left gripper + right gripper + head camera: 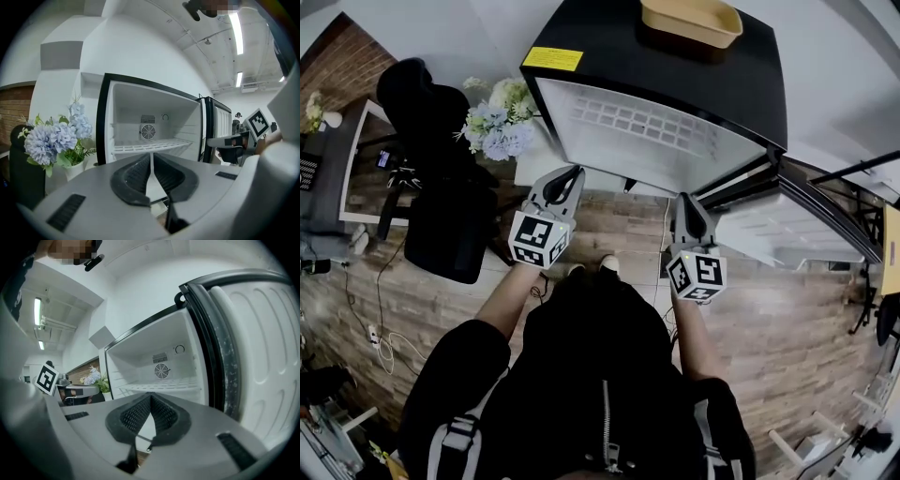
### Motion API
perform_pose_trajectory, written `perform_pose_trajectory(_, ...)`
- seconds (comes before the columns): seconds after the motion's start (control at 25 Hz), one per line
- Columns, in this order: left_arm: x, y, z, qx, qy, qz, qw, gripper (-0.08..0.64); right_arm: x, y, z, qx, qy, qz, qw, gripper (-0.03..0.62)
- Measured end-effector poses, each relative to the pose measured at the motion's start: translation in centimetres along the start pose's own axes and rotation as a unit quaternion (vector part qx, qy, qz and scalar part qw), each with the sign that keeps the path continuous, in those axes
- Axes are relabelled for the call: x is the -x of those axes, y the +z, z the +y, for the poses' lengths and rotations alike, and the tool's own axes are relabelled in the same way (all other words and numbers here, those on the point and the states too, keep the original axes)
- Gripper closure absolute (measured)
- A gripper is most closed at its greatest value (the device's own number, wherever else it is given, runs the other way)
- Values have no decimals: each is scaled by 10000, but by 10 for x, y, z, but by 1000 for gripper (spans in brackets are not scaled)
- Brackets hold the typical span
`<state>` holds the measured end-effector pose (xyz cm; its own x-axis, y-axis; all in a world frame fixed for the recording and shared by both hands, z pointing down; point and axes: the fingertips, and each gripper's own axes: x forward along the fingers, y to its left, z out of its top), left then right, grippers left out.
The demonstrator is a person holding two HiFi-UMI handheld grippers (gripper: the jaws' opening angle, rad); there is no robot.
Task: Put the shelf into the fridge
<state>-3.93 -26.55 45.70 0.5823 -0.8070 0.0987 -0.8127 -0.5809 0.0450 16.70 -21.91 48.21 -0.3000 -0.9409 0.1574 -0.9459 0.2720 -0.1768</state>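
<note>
Forearms (508, 298) reach forward from the person's black jacket (600, 375), each hand carrying a gripper at about the same height over the wood-plank floor (609, 220). The left gripper (151, 155) has its dark ribbed pads brought together at the tips. Nothing is caught between them, and only a pale wedge of background shows through the gap farther back. The right gripper (150, 395) is the same, fully closed with its pads meeting at the tips and holding nothing. Both point roughly level at the open front of the fridge (675, 75) and stop short of it, touching neither the cabinet nor anything in it. Just beyond the jaw tips, the white wire shelf (146, 146) lies flat inside the fridge, spanning the white compartment from the left wall to the right wall and apart from both grippers. Behind it on the back wall, a little above shelf level, sits a round fan grille (147, 132). The fridge door (253, 343) stands swung open on the right, its moulded white inner liner facing the right gripper. Left of the fridge is a vase of pale blue flowers (51, 140), with a black office chair (441, 187) nearer the person on that side. On the fridge's black top rests a yellow tray (689, 21).
</note>
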Motion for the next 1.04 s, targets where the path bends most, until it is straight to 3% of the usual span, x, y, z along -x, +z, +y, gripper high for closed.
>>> perform_pose_trajectory(0.68,74,-4,-14,-35,-288,56,9996,520,52,-13,65,71,-108,-30,9999,584)
perform_pose_trajectory(1.04,84,-3,-22,-33,-373,46,9993,520,68,-15,66,96,-147,-22,9998,584)
